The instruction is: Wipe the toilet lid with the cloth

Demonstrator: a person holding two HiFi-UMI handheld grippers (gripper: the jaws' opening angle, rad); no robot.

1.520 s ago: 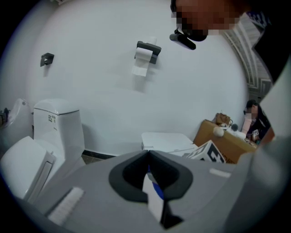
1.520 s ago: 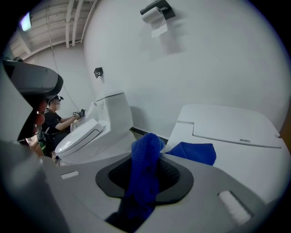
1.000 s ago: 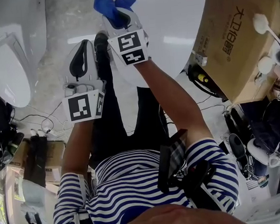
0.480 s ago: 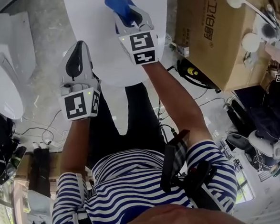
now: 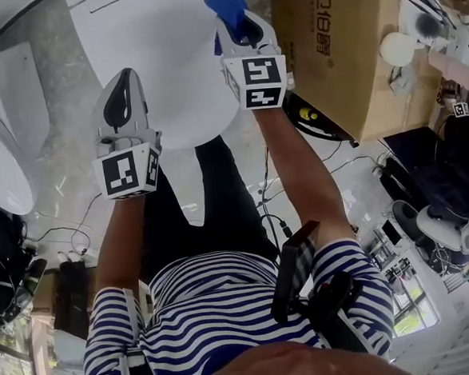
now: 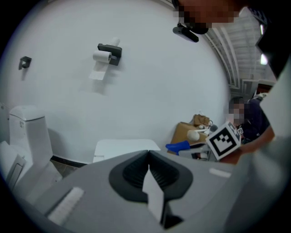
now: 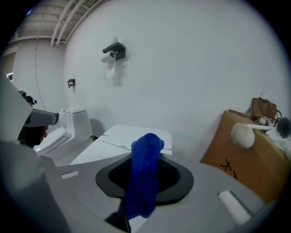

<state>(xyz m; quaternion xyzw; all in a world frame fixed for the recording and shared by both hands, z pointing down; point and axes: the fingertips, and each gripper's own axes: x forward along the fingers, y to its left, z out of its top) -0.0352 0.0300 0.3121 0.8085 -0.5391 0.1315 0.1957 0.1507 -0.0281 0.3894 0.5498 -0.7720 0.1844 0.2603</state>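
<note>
Royal blue jumps out first: the blue terry cloth (image 7: 144, 177), saturated against the pale grey shell and black inner pads of the right gripper (image 5: 243, 30). The left gripper (image 5: 121, 82) wears the same grey and black, and each carries a marker cube (image 5: 128, 172) of black-and-white squares. There's the glossy white toilet lid (image 5: 153, 60), the brown cardboard box (image 5: 329, 48) with dark print, a navy-and-white striped shirt (image 5: 219, 304) over black trousers (image 5: 219, 200), and a pale grey mottled floor (image 5: 72, 154).

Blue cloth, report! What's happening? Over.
Right gripper shut on blue cloth. Left gripper shut, empty. Cloth at edge of white toilet lid, contact unclear. Lid bare.
</note>
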